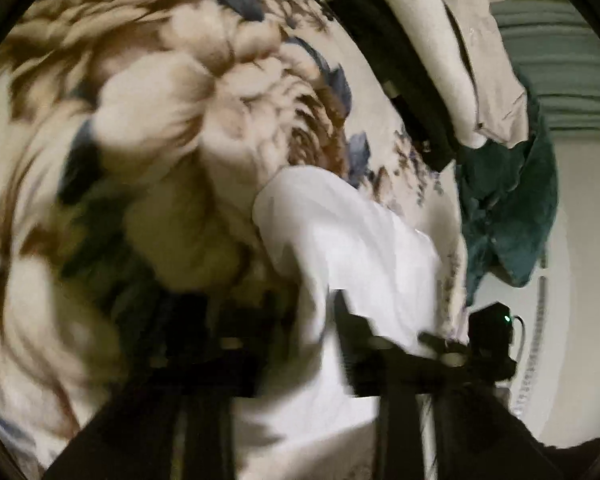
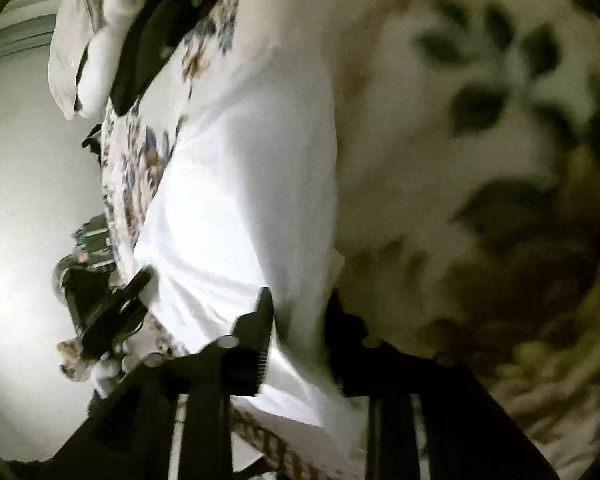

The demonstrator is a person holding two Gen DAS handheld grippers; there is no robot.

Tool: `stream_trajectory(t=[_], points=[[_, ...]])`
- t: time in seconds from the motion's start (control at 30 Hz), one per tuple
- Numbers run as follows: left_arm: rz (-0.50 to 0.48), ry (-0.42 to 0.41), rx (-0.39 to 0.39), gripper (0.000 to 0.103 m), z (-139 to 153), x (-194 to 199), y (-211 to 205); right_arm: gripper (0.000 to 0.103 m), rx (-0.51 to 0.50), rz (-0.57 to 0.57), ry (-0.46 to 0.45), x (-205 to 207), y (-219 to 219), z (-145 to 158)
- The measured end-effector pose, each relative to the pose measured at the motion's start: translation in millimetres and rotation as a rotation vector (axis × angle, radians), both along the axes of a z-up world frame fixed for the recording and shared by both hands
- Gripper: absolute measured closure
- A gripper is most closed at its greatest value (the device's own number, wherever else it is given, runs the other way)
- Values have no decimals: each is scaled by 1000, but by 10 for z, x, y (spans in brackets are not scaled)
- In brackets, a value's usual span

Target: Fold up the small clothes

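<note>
White cloth (image 1: 340, 248) lies on the flowered blanket (image 1: 160, 92), with both grippers at its near edge. Left gripper (image 1: 300, 344): cloth runs between its fingers, apparently pinched (blurred, so can't tell for sure). Right gripper (image 2: 300, 332): fingers closed on the same cloth (image 2: 236, 200). Folded cream laundry (image 1: 440, 60) and a teal garment (image 1: 508, 208) sit farther back near the blanket edge.

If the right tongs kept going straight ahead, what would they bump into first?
Probably more of the white garment, which already lies between the right tongs and runs on ahead over the flowered blanket. Blur leaves depth unclear.
</note>
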State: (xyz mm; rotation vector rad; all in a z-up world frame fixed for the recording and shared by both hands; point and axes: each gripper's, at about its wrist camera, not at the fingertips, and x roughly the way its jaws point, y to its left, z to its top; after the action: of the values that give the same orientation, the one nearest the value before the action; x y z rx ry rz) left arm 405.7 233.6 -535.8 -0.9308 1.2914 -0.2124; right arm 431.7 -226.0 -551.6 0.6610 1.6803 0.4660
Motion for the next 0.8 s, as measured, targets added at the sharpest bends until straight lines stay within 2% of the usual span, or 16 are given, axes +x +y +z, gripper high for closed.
stream_trajectory(t=[0.03, 0.07, 0.13, 0.23, 0.3, 0.33, 0.37, 0.4, 0.47, 0.53, 0.6, 0.67, 0.7, 0.73, 0.8], points=[[20, -3, 1, 40, 34, -41, 37, 55, -18, -17, -29, 56, -91, 66], [40, -12, 1, 37, 51, -56, 64, 45, -20, -41, -59, 131, -161, 123], [62, -11, -11, 37, 18, 18, 89, 39, -2, -77, -83, 308, -265, 140], [83, 10, -44, 37, -193, 361, 27, 39, 31, -105, -67, 636, -247, -16], [79, 34, -27, 40, -309, 540, -68, 39, 50, -108, -47, 823, -28, -122], [74, 28, -9, 45, -330, 628, -124, 40, 75, -110, -45, 897, 78, -161], [53, -3, 22, 81, -292, 729, -199, 60, 81, -117, -62, 945, 165, -155], [21, -21, 46, 98, -254, 807, -264, 93, 75, -110, -82, 972, 213, -132], [-44, -62, 179, 98, -123, 944, -399, 94, 32, -99, -125, 1049, 291, -89], [-93, -77, 268, 98, -62, 1035, -493, 94, -21, -133, -167, 1094, 288, -20], [-111, -64, 285, 98, -115, 1076, -477, 95, -45, -175, -170, 1122, 267, -39], [-100, -41, 230, 97, -193, 1053, -393, 95, -42, -177, -123, 1141, 257, -149], [-81, -31, 180, 93, -218, 1023, -335, 93, -37, -164, -98, 1146, 267, -191], [-48, -19, 99, 93, -223, 948, -237, 92, -33, -155, -81, 1150, 269, -212], [-2, -8, 31, 73, -190, 765, -74, 69, -11, -136, -29, 1108, 210, -196]])
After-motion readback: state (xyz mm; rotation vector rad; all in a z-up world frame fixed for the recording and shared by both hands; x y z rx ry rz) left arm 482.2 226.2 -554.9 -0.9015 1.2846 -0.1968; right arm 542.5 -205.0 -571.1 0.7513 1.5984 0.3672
